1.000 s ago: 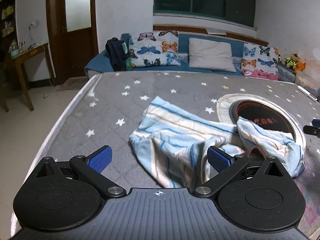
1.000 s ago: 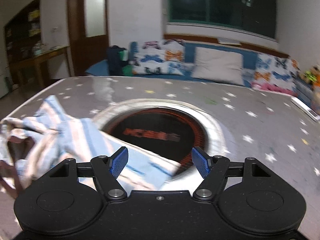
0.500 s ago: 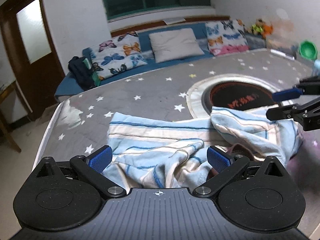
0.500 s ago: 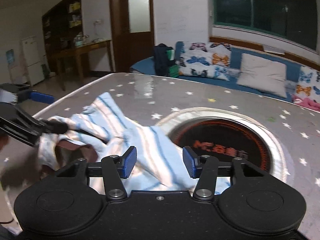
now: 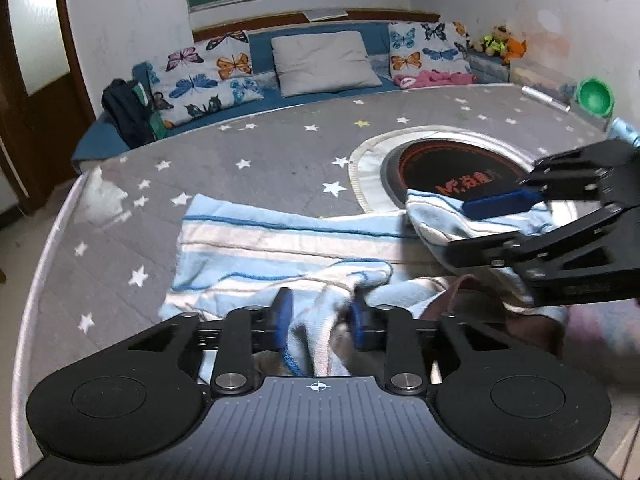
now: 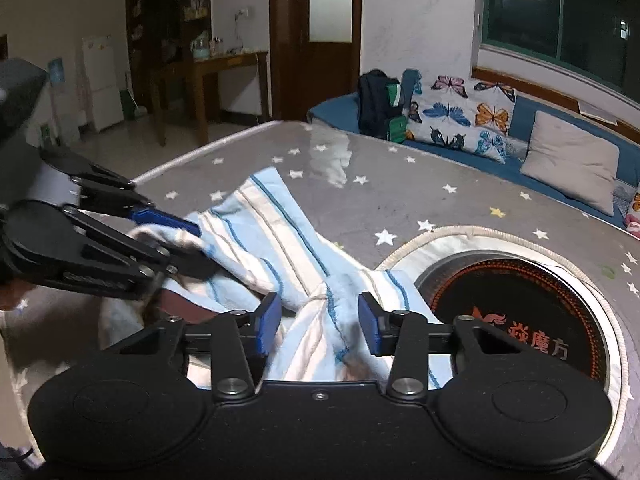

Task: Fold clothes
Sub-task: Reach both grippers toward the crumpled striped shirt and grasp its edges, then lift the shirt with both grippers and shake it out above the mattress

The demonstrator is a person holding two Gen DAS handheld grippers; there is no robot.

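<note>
One striped garment lies crumpled on the table under both my grippers. My left gripper has its jaws narrowed around a fold between them; I cannot tell whether they grip. My right gripper straddles another bunch, jaws part spread. Beyond: two butterfly cushions, one grey pillow.

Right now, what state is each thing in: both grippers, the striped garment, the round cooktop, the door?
Left gripper: jaws narrowed around a fold of cloth.
Right gripper: jaws part closed, cloth bunched between them.
Striped garment: crumpled, unfolded, one end lying on the cooktop.
Cooktop: partly covered by the garment.
Door: looks shut.
</note>
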